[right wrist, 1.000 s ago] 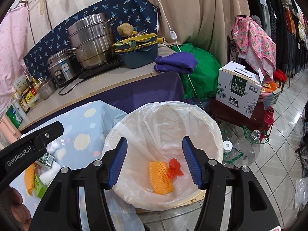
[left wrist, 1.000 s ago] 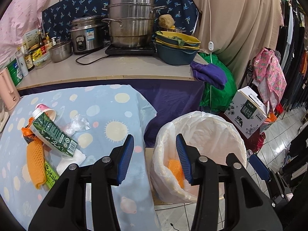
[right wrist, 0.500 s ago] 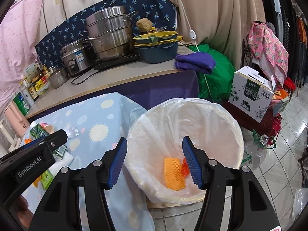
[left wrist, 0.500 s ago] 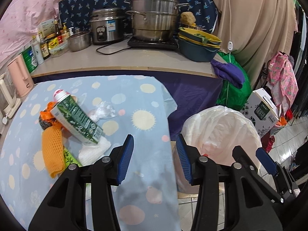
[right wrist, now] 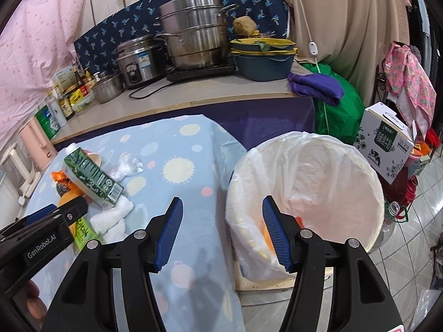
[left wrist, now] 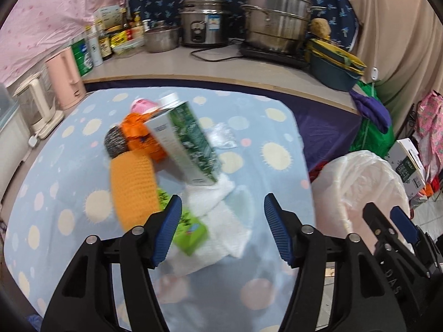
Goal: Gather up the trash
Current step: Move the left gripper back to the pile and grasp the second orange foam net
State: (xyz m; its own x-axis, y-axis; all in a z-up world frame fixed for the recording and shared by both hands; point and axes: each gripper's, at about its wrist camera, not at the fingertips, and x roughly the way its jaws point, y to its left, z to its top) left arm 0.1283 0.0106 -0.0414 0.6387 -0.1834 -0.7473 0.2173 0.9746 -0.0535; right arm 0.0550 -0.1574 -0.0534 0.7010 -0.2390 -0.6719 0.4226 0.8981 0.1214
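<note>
A bench (left wrist: 277,127) draped in a pale blue cloth with cream sun spots, holding a small heap of rubbish.

On the cloth lie a green milk carton (left wrist: 185,144) with a white cap, tilted across an orange mesh sleeve (left wrist: 133,191), a dark scouring pad (left wrist: 116,144), a crumpled orange wrapper (left wrist: 138,135), a pink cup (left wrist: 141,106), a light green packet (left wrist: 191,228), white paper towels (left wrist: 218,215) and a scrap of clear plastic (left wrist: 223,138). All touch or overlap except the plastic, just beside the carton.
</note>
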